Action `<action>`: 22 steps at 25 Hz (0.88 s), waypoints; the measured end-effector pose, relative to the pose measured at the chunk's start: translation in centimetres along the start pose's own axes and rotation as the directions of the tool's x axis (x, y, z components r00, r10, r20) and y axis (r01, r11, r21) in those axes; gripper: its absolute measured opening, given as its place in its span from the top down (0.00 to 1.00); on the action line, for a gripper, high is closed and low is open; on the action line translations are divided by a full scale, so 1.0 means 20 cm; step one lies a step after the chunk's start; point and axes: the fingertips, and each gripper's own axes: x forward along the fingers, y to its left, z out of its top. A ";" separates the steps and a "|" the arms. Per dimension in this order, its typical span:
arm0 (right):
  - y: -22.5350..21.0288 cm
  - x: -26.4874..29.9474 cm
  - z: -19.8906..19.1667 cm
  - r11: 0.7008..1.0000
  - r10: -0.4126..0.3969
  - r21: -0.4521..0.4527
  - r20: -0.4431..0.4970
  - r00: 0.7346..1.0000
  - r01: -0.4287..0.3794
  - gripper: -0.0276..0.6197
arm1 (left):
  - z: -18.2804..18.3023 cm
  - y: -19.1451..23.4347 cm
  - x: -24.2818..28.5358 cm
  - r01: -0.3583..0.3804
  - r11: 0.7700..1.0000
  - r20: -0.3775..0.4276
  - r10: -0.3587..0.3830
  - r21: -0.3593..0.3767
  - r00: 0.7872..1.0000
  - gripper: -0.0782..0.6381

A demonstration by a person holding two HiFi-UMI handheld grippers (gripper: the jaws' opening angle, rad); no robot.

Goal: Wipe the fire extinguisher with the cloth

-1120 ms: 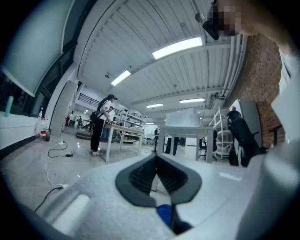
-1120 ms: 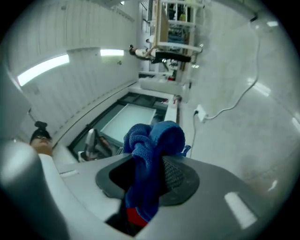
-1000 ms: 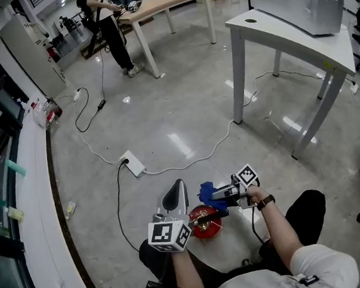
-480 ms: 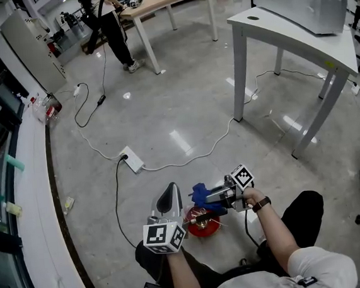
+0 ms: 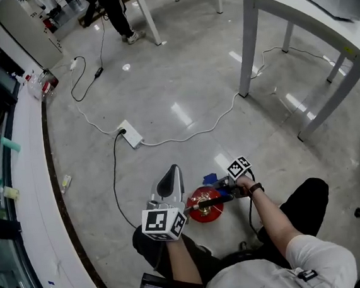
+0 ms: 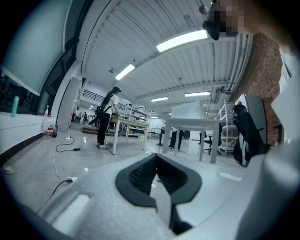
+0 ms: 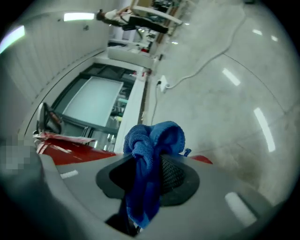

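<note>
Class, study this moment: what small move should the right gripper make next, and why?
Probably ease the right gripper down and left so the cloth presses on the fire extinguisher. Its jaws are clamped on the cloth, which sits by the extinguisher's top edge, and contact can't be confirmed. The left gripper points away, shut and empty.

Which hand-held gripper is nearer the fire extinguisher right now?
Right. The right hand-held gripper, shut on the blue cloth, sits at the far right edge of the fire extinguisher; the left hand-held gripper is beside its left, aimed away.
</note>
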 end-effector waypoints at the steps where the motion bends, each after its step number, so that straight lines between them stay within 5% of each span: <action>1: -0.14 0.02 -0.03 0.998 -0.027 0.058 0.024 0.999 0.026 0.77 | -0.01 0.01 0.00 -0.004 1.000 -0.008 0.004 -0.001 1.000 0.89; 8: -0.79 0.09 -0.26 0.936 -0.240 0.281 0.073 0.968 0.211 0.76 | -0.13 0.09 -0.02 -0.049 0.999 -0.065 0.049 -0.009 0.997 0.89; 11: -0.95 0.07 -0.40 0.912 -0.355 0.214 -0.011 0.935 0.349 0.77 | -0.18 0.13 -0.03 -0.071 0.997 -0.083 0.069 -0.021 0.994 0.89; 15: -0.89 0.06 -0.37 0.922 -0.348 0.139 -0.117 0.930 0.362 0.77 | -0.21 0.22 -0.03 -0.098 0.994 -0.088 0.094 -0.038 0.992 0.89; 17: -0.65 0.08 -0.22 0.970 -0.222 0.082 -0.102 0.970 0.231 0.77 | -0.20 0.25 -0.02 -0.098 0.995 -0.095 0.094 -0.035 0.991 0.89; 19: -0.25 0.04 0.01 1.000 -0.002 -0.010 -0.056 0.998 0.001 0.77 | -0.18 0.27 -0.01 -0.102 0.994 -0.084 0.099 -0.034 0.992 0.89; 22: 0.33 -0.10 0.26 0.962 0.226 -0.137 -0.088 0.970 -0.236 0.76 | -0.14 0.29 -0.01 -0.120 0.992 -0.055 0.118 -0.035 0.991 0.89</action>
